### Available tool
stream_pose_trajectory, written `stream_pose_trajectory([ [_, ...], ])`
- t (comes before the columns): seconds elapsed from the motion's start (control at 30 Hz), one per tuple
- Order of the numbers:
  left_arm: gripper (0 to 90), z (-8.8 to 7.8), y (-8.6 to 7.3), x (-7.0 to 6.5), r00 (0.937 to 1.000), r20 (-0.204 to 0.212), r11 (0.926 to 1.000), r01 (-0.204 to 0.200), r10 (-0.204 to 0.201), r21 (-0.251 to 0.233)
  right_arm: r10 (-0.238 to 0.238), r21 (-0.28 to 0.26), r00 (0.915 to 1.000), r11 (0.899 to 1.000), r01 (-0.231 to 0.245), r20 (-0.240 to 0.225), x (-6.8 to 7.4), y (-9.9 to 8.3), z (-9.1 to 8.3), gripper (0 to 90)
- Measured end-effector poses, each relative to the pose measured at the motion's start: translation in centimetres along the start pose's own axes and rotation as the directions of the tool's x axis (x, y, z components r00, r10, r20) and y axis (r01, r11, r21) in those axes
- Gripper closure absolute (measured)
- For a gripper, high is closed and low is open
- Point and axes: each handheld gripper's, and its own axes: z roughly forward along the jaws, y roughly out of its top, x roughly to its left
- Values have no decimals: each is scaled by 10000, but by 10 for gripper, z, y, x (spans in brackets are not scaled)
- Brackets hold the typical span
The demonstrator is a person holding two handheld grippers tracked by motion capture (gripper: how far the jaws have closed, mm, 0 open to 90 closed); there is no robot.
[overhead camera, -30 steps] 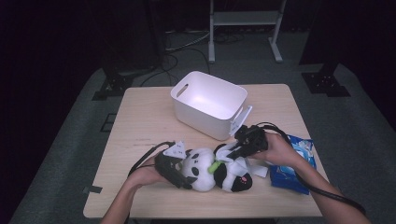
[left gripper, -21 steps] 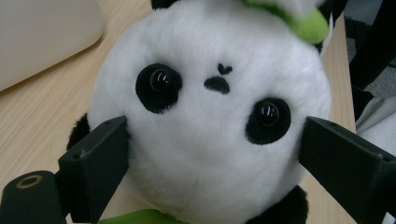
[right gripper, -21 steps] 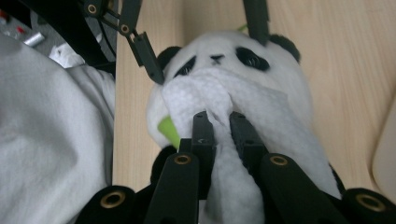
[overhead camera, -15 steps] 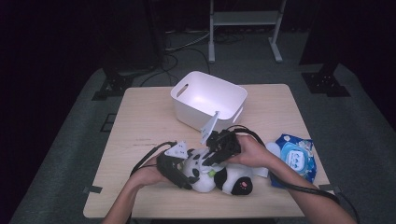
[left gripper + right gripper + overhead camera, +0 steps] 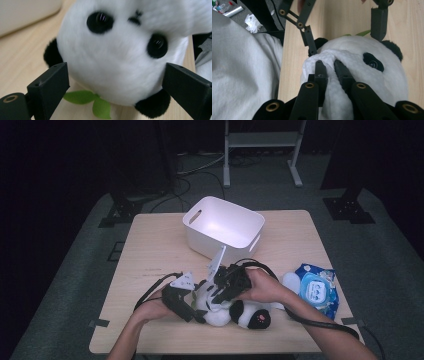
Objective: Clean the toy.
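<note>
A black-and-white panda plush (image 5: 239, 314) lies on the wooden table (image 5: 150, 255) near its front edge. My left gripper (image 5: 194, 309) is open, one jaw on each side of the panda's head (image 5: 120, 65), close to the fur or touching it. A green leaf (image 5: 95, 102) sticks out under the head. My right gripper (image 5: 329, 65) is shut on a white wipe (image 5: 348, 62), which it presses onto the top of the panda's face (image 5: 384, 80) beside one eye. In the high view the right gripper (image 5: 220, 296) sits over the head, right next to the left one.
A white bin (image 5: 223, 227) stands just behind the grippers. A blue packet of wipes (image 5: 315, 290) lies at the right, near the table edge. The person's pale clothing (image 5: 239, 75) is beyond the table's front edge. Cables trail from both grippers.
My right gripper has swung left from beside the wipes packet onto the panda's head, carrying the wipe. The left gripper has stayed at the head.
</note>
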Motion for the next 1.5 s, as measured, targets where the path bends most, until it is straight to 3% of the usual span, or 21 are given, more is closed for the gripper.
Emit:
stream_pose_trajectory([
  [0.27,68,2,-3,-2,9990,436,9993,87,-72,-352,-363,160,9993,9992,362,74,2,20,14,811],
  [0.47,67,1,-4,-3,9989,459,9996,-15,28,-285,-665,779,9976,9947,678,-185,6,27,34,812],
  [0.73,68,4,-4,-5,9990,445,9999,-60,66,-157,-135,218,9997,9997,131,191,-7,20,15,811],
  [0.97,68,3,-2,-6,9989,426,9997,-184,190,-157,764,-301,9944,9968,-744,731,-25,-1,-4,806],
  [1.27,68,3,0,-7,9986,409,9994,-326,330,-84,1291,-118,9861,9916,-1286,1046,-45,3,7,800],
  [1.4,68,3,-1,-7,9986,449,9995,-278,284,-128,1334,-46,9848,9910,-1337,1116,-46,2,8,801],
  [1.5,68,2,0,-6,9986,491,9997,-187,193,-128,1469,-221,9840,9891,-1454,1007,-42,-9,-3,801],
])
